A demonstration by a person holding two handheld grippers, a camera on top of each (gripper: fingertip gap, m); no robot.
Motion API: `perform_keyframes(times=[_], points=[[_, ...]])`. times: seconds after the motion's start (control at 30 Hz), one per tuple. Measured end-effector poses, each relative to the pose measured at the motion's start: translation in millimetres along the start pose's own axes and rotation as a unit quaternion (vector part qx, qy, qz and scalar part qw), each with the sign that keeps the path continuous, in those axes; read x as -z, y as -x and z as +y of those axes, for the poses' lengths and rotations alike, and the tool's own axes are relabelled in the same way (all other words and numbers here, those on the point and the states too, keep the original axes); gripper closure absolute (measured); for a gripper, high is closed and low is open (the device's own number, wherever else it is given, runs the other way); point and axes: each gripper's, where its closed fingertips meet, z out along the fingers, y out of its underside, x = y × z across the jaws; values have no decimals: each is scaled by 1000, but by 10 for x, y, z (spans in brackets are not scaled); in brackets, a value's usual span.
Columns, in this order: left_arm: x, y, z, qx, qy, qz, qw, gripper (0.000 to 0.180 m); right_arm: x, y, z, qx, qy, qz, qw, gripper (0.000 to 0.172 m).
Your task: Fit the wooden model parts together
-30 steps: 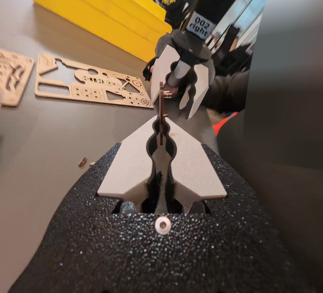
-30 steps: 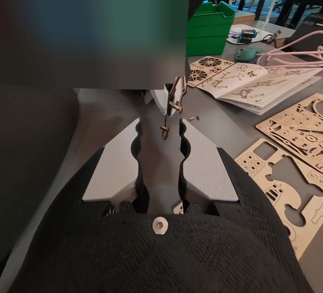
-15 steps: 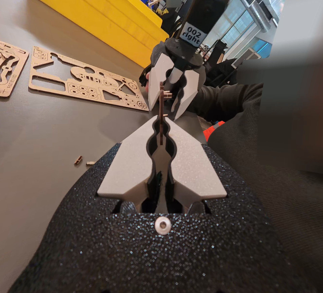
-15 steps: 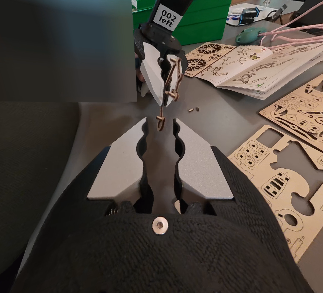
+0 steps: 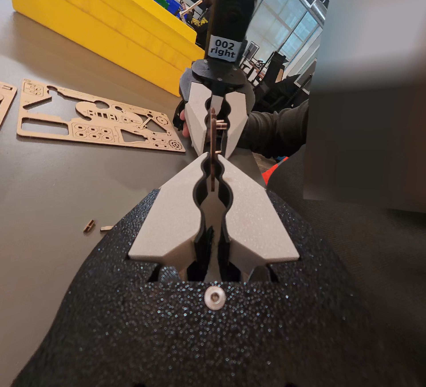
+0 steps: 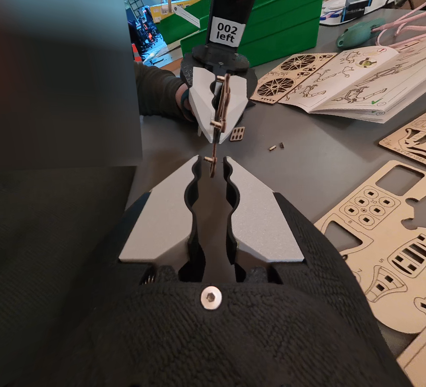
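While clamped edge-on in the left gripper (image 5: 211,160), the wooden part (image 5: 212,145) stood upright above the table (image 5: 69,179), a thin brown strip with short pegs (image 5: 221,125) jutting to one side. Gripped firmly there, both pads (image 5: 221,168) pressed flat on its faces, jaws closed down to the strip's thickness. Reached with its far end between the fingertips of the right gripper (image 6: 211,161), peg (image 6: 208,158) pointing at one finger. Not pinched on that side: jaws narrow but clear of the wood, daylight showing on both flanks. Faced tip to tip, the two grippers, nearly touching, a sleeved hand (image 5: 184,119) behind the far one.

Lay flat farther out on the table: punched-out wooden sheets (image 5: 96,119), more of them near the right gripper (image 6: 380,237), plus a small slotted tile (image 6: 237,134) just beside the left gripper's tips. Scattered loose close by, two tiny pegs (image 6: 276,146). Sat open beyond those, a booklet (image 6: 357,85) of diagrams. Backed the scene, green bins (image 6: 276,18) on one side, a yellow bin (image 5: 103,18) on the other.
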Motion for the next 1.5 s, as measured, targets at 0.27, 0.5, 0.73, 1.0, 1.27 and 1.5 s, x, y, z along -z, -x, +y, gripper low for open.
perform_keyframes(times=[0.27,0.5,0.73,1.0,1.27,1.5], points=[[-4,-38,-8,-16,-1,1,1000,180,-12,61,-15,-22,-9,-24,999,161],[-7,-43,-12,-20,-1,-2,1000,180,-14,40,-5,11,-1,0,1000,163],[-6,-47,-12,-23,0,-1,1000,180,-12,44,3,17,3,2,1000,163],[-3,-10,-20,-7,-1,-4,1000,180,-6,13,-12,23,-5,16,1000,163],[-55,50,52,-17,27,-33,999,180,165,-69,-339,93,-80,99,988,126],[-182,-50,188,-108,74,-49,990,180,-4,126,-454,130,-70,107,983,140]])
